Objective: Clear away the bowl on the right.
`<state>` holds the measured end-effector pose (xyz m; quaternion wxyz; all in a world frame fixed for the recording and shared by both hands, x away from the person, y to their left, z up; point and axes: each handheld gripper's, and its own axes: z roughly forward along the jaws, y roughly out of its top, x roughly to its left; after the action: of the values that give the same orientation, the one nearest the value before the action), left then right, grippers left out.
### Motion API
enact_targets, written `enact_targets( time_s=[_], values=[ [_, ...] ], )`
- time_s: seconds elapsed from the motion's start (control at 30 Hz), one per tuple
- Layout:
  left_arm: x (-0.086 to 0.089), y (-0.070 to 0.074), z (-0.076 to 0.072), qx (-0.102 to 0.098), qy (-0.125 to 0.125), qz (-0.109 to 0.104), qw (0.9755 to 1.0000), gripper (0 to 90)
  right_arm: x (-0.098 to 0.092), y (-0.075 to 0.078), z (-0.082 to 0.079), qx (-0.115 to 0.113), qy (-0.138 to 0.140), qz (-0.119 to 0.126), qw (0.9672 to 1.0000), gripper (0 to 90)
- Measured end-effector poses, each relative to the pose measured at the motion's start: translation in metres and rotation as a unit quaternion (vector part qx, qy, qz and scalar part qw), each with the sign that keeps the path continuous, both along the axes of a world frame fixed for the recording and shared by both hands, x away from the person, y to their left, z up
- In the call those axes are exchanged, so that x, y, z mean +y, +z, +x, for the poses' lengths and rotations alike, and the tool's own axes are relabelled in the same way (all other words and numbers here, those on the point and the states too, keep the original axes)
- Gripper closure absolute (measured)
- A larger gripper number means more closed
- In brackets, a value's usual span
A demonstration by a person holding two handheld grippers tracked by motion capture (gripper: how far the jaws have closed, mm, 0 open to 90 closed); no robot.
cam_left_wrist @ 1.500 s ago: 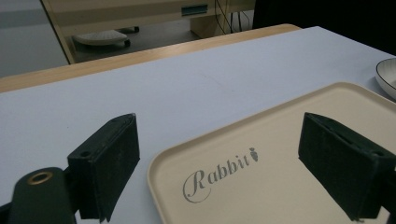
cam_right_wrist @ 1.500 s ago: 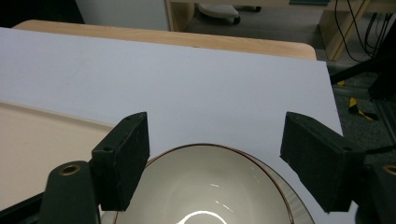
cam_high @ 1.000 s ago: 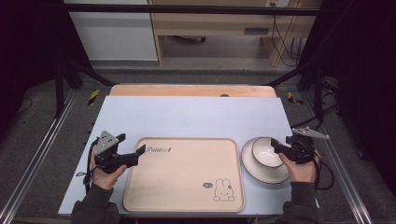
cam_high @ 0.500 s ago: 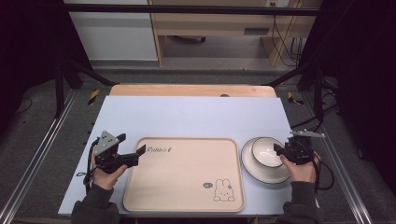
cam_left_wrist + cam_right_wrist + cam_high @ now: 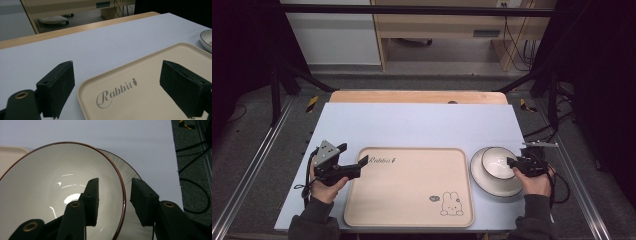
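A white bowl [image 5: 496,161] with a dark rim sits on a white plate [image 5: 492,184] at the table's right. My right gripper [image 5: 511,162] reaches over the bowl's right rim. In the right gripper view one jaw is inside the bowl [image 5: 50,182] and the other outside it, above the plate [image 5: 130,175]. The right gripper [image 5: 115,200] has just been closing, and small gaps still show on both sides of the rim. My left gripper [image 5: 355,154] is open at the top left corner of the beige rabbit tray [image 5: 412,185], its jaws wide above the tray [image 5: 150,100].
The tray lies in the middle of the light blue tabletop [image 5: 422,125], just left of the plate. A wooden strip [image 5: 417,96] runs along the far edge. Cables [image 5: 562,185] trail off the table's right side by the metal rail.
The right gripper's jaws have narrowed around the bowl's right rim, and the hand has shifted slightly. The left gripper and the tray have stayed put.
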<state>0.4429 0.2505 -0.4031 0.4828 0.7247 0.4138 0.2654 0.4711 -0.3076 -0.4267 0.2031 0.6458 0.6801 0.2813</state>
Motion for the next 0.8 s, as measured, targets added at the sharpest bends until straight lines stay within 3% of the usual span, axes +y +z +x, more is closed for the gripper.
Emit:
enact_targets(
  time_s=[0.17, 0.8],
  values=[
    [0.0, -0.001, 0.0, 0.001, 0.0, -0.001, 1.0, 12.3, -0.002, -0.004, 0.001, 0.009, 0.003, -0.006, 0.9999, 62.1],
    [-0.001, -0.001, 0.0, 0.002, -0.001, 0.001, 1.0, 12.3, -0.004, -0.011, 0.005, 0.045, 0.001, 0.008, 0.999, 70.7]
  ],
)
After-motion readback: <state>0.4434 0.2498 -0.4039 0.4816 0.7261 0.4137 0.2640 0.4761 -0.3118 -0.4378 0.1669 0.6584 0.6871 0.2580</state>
